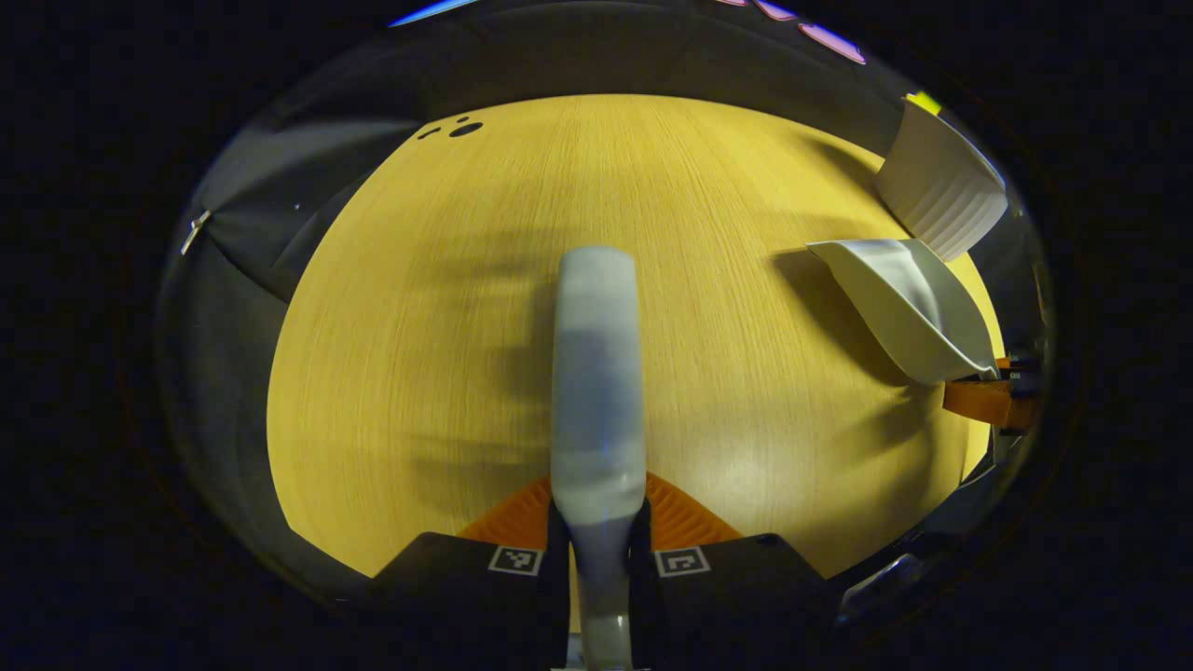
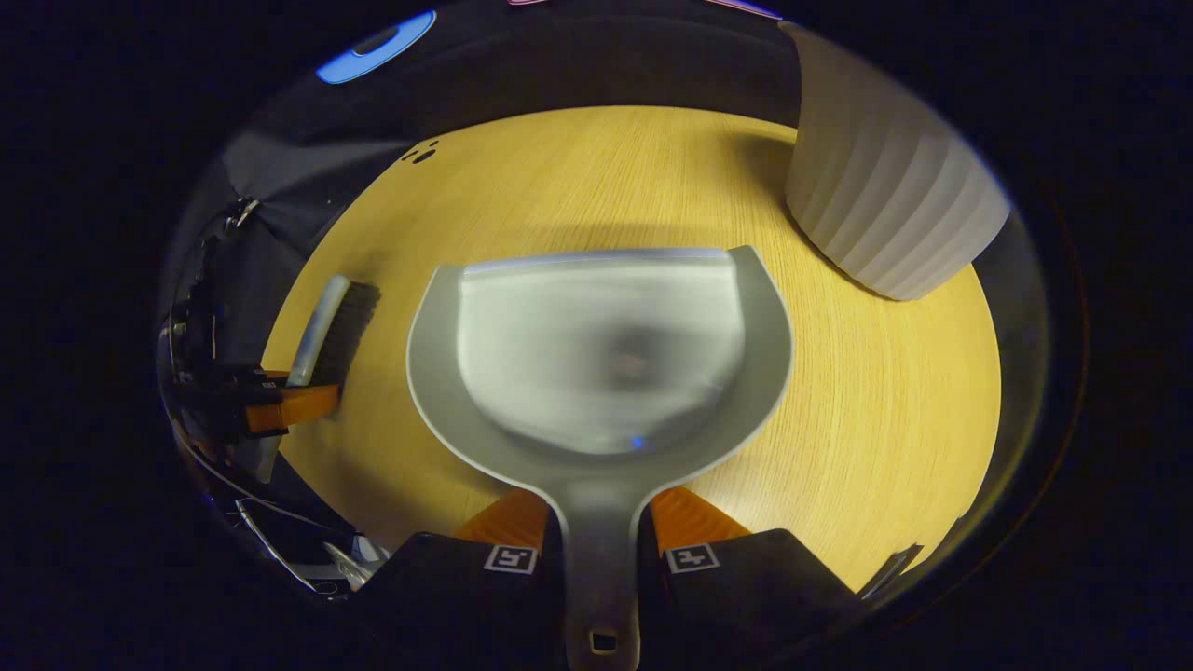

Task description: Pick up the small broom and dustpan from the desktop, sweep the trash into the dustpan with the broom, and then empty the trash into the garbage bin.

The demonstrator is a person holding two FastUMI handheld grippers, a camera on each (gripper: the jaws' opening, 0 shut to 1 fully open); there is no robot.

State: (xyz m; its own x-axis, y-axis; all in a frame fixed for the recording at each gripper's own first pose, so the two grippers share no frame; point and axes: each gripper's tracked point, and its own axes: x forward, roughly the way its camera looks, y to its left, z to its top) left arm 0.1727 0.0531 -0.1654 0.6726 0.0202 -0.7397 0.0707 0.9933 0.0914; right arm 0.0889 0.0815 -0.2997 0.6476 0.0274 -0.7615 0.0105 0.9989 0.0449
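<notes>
The left gripper (image 1: 597, 536) is pinching the broom (image 1: 597, 373) while the right gripper (image 2: 597, 545) is pinching the dustpan (image 2: 601, 359) above the bench (image 2: 885, 419), so tilting it slowly over the nearby garbage bin (image 2: 885, 186) seems best.

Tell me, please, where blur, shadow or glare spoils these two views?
Left gripper view: the broom is smeared soft, with shadows across the desktop and faint glare near the dustpan. Right gripper view: the dustpan's pan is blurred, and the bin bulges from fisheye.
</notes>
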